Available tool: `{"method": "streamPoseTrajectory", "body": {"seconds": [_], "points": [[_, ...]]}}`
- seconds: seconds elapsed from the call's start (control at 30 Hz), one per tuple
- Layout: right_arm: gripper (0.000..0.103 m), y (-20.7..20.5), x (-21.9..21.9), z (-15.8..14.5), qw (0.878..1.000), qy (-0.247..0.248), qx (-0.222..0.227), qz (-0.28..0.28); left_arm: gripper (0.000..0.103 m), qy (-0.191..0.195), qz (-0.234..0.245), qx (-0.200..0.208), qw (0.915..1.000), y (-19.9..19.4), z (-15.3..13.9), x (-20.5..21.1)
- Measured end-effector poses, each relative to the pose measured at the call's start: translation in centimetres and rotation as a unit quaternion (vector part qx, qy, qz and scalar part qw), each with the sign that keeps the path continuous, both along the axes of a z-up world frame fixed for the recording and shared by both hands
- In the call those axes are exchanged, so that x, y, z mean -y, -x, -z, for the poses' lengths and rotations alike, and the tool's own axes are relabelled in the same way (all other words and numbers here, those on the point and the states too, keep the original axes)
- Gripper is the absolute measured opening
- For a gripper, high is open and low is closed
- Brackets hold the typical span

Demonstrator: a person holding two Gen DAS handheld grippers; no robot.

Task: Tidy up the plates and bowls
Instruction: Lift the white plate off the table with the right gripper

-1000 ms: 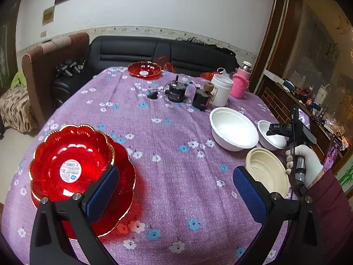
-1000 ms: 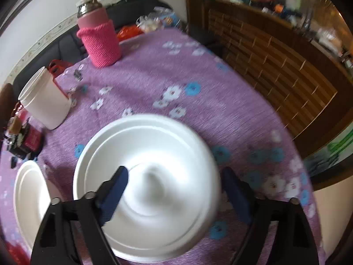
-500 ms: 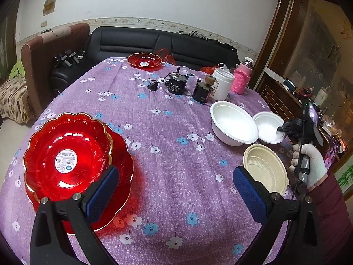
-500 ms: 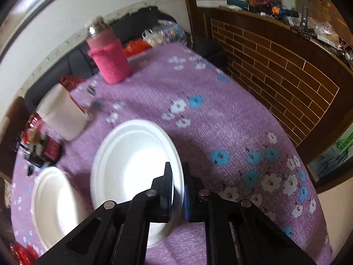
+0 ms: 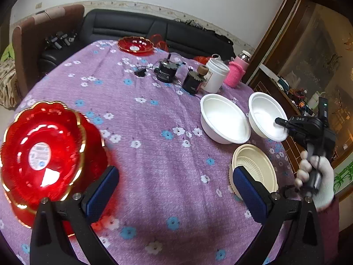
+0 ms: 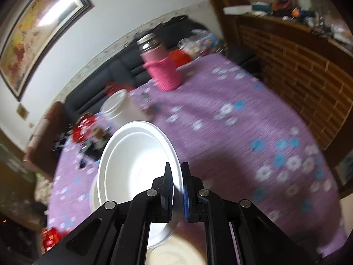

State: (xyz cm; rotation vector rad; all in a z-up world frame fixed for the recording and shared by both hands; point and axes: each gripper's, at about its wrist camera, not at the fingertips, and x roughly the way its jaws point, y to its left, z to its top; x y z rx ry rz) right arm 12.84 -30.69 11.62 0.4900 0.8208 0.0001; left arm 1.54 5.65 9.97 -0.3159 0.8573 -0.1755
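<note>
My right gripper (image 6: 176, 181) is shut on the rim of a small white bowl (image 6: 136, 165) and holds it lifted and tilted above the purple table; the bowl also shows in the left wrist view (image 5: 265, 116). A larger white bowl (image 5: 224, 119) stands on the table to its left. A cream ribbed bowl (image 5: 256, 167) lies nearer, below them. Two stacked red flower-shaped plates (image 5: 44, 154) sit at the left. My left gripper (image 5: 174, 190) is open and empty above the cloth between the red plates and the cream bowl.
A third red plate (image 5: 135, 44) sits at the far table edge. Two dark jars (image 5: 167, 70), a white tub (image 5: 215, 75) and a pink-sleeved flask (image 5: 237, 70) stand mid-back. A black sofa lies behind; a wooden cabinet is at the right.
My right gripper closed on the small white bowl's rim and raised it off the table, tilting it. My left gripper shifted slightly; the red plates look nearer.
</note>
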Motion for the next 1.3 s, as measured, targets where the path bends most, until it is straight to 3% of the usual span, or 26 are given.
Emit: {"method": "streamPoseTrajectory", "body": {"seconds": [0.23,0.43,0.57,0.63,0.67,0.7,0.77,1.0,1.13,1.3], "points": [[0.008,1.5,-4.2,0.6,0.996,-0.051,-0.006,-0.073,0.103,0.058,0.003,-0.022,0.998,-3.1,0.5,0.5],[0.008,2.4,-7.8,1.2,0.992,-0.054,-0.013,-0.118,0.103,0.04,0.006,-0.014,0.9991,-5.8,0.3,2.5],[0.008,2.8,-9.3,2.1,0.988,-0.067,-0.023,-0.138,0.1,0.026,0.012,-0.038,0.9989,-8.1,1.2,3.8],[0.008,2.8,-9.4,2.4,0.986,-0.078,-0.025,-0.146,0.068,0.042,0.028,-0.064,0.9966,-8.7,2.1,4.1],[0.008,3.0,-9.5,2.6,0.985,-0.084,-0.026,-0.151,0.038,0.049,0.039,-0.08,0.9949,-8.9,2.6,4.3],[0.008,3.1,-9.7,2.7,0.984,-0.09,-0.027,-0.154,0.024,0.055,0.046,-0.089,0.9934,-8.9,3.0,4.4],[0.012,3.4,-10.2,2.9,0.98,-0.099,-0.027,-0.167,0.022,0.056,0.055,-0.097,0.9922,-8.4,3.5,4.7],[0.016,6.0,-12.3,2.5,0.981,-0.08,-0.006,-0.178,0.022,0.035,0.055,-0.067,0.9956,-4.7,2.1,4.1],[0.031,7.9,-13.2,2.4,0.98,-0.08,0.006,-0.183,0.021,0.029,0.057,-0.056,0.9964,-2.3,1.2,3.5],[0.031,10.6,-15.1,2.7,0.978,-0.049,0.013,-0.201,0.021,0.004,0.044,-0.056,0.9975,0.3,1.4,2.8]]}}
